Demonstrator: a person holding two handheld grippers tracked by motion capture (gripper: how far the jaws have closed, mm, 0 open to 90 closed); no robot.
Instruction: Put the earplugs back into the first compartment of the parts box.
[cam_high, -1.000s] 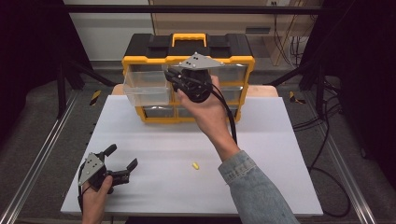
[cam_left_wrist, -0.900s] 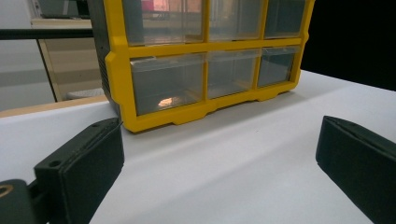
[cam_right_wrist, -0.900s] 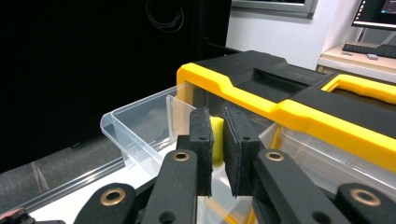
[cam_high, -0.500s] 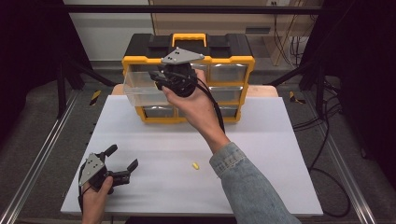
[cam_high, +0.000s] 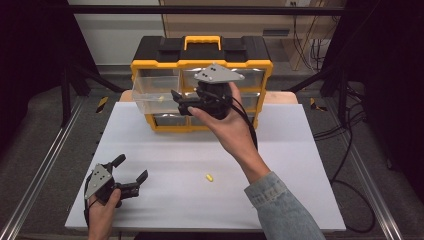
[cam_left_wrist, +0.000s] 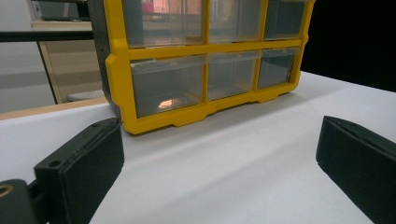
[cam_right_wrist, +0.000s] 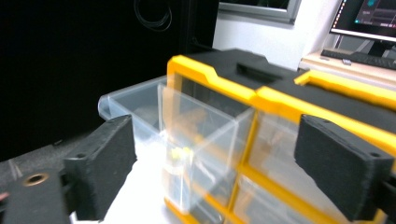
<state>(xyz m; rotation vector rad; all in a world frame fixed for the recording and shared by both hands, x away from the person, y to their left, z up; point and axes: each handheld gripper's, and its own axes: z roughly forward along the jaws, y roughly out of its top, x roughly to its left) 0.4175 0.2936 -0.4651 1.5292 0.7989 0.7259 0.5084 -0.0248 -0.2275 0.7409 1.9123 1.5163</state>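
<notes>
The left gripper (cam_high: 131, 176) is being rested on the desk (cam_high: 300, 165), well in front of the organiser (cam_high: 200, 65) and toward its left side; its jaws are being held wide apart with nothing between them, and nothing about it has shifted over the last second.

At the organiser's upper left, a clear drawer (cam_high: 150, 92) is being left pulled out, and a small yellow piece (cam_high: 161, 98) is lying inside it. In the right gripper view the drawer (cam_right_wrist: 187, 126) is blurred, so the yellowish spot inside it is probably that same piece, though this cannot be told for certain.

Just to the right of the drawer, the right gripper (cam_high: 178, 100) is being held in the air before the organiser's front. Its jaws have just been opening and are now standing wide with nothing between them. Compared with a second ago, the gripper has been carried leftward across the organiser's face to the drawer's side.

This is being read as a release: one piece is now being counted as stowed. A second yellow piece (cam_high: 209, 177) is lying on the desk, well in front of the organiser's middle, and is likely being left as the next pick before the drawer is pushed shut.
</notes>
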